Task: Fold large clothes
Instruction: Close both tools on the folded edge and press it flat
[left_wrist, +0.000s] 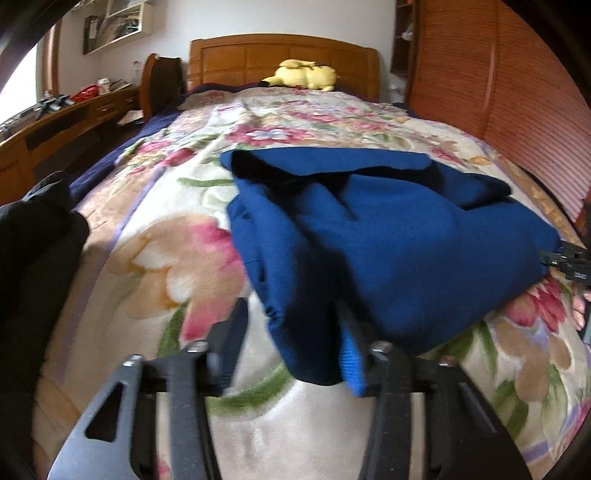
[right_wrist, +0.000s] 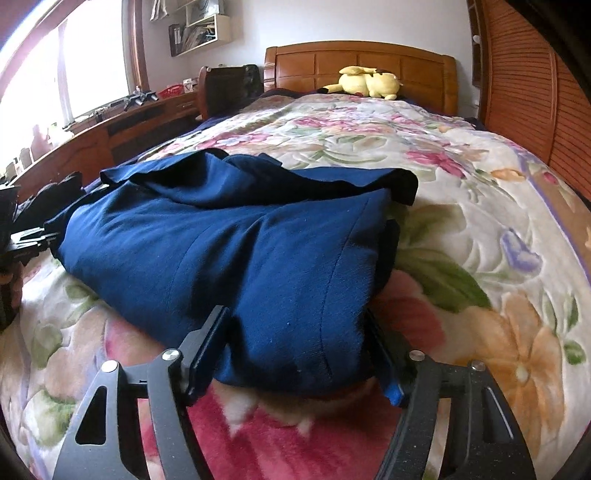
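Crowding the folded garment (left_wrist: 388, 240): black clothes (left_wrist: 33, 236), plush toy (left_wrist: 306, 75).

A wooden-framed bed (right_wrist: 360, 55) carries a cream floral plush blanket (right_wrist: 461, 192). On it lie a folded navy-blue woollen garment (right_wrist: 236, 251), near the foot, and a yellow plush toy (right_wrist: 364, 83) by the headboard.

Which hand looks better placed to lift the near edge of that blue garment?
Probably the right gripper: the blue garment fills the gap between its jaws. The left gripper has only a corner between its jaws, with a gap on one side.
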